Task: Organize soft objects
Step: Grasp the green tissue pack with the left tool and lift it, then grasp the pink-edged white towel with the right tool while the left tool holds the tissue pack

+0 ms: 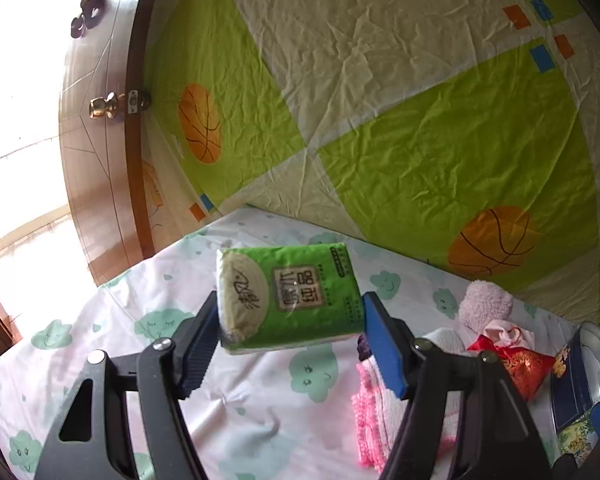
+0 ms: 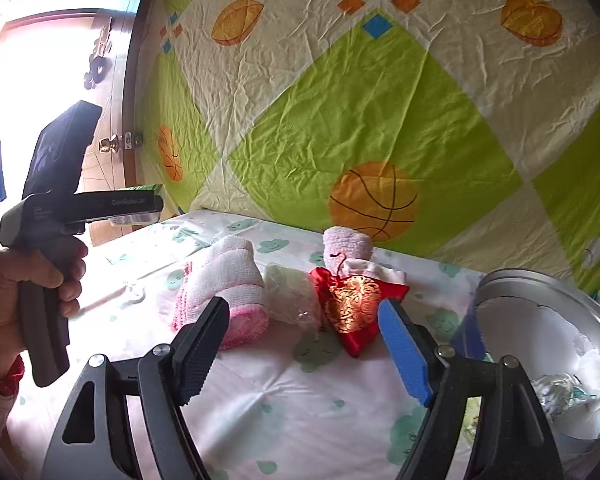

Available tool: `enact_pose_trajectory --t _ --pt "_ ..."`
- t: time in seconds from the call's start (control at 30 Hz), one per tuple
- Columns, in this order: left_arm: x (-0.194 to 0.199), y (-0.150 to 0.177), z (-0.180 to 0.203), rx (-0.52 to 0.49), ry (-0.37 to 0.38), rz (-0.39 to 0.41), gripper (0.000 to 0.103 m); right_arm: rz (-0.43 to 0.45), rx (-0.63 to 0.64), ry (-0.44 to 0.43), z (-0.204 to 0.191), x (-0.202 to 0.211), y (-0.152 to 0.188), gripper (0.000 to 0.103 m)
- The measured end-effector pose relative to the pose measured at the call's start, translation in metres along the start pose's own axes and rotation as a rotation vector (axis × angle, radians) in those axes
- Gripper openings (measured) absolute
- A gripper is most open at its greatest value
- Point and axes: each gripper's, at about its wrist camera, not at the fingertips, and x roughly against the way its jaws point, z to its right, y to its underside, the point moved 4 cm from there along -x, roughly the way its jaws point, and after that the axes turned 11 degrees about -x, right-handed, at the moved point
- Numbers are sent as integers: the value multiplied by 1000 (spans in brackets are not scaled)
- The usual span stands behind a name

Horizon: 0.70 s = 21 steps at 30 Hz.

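While the green-and-cream basketball sheet (image 2: pixel 340 120) hung behind the cloud-print table cover (image 2: pixel 300 396), the left gripper (image 1: pixel 290 322) held a green tissue pack (image 1: pixel 288 300) clamped between its jaws, lifted clear of the cover. The right gripper (image 2: pixel 304 340) stood wide with nothing in it, near the pink-edged towel (image 2: pixel 224 284) and red pouch (image 2: pixel 352 304).

Bright daylight, blown-out glare at left by door (image 1: pixel 100 128); heavy fisheye warp w/ dark corners; mostly sharp.
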Motion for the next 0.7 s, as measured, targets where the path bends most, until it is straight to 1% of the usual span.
enact_pose_trajectory --t 0.13,0.23,0.33,0.47,0.53,0.6,0.63,0.7 --pt "-21 -14 -3 -20 -43 47 68 -37 -35 -26 -12 -25 -5 79" --pt "-29 -7 -9 3 -21 82 68 -64 -27 -34 -23 -45 -5 79" --pt "-39 1 -11 6 2 50 68 -79 -8 -46 -35 -65 -9 79" --pt "-36 -4 -20 37 -13 71 69 -109 8 -52 -51 -98 -15 79" --pt "-36 -5 -24 43 -31 74 69 -152 19 -42 -59 -114 -13 79" --pt "-39 -5 -29 56 -42 58 69 -209 31 -58 -66 -128 -10 79" --pt "-40 -4 -32 73 -42 48 69 -229 46 -70 -71 -132 -8 75" --pt "-42 -2 -38 101 -34 33 69 -234 96 -110 -82 -131 -4 67"
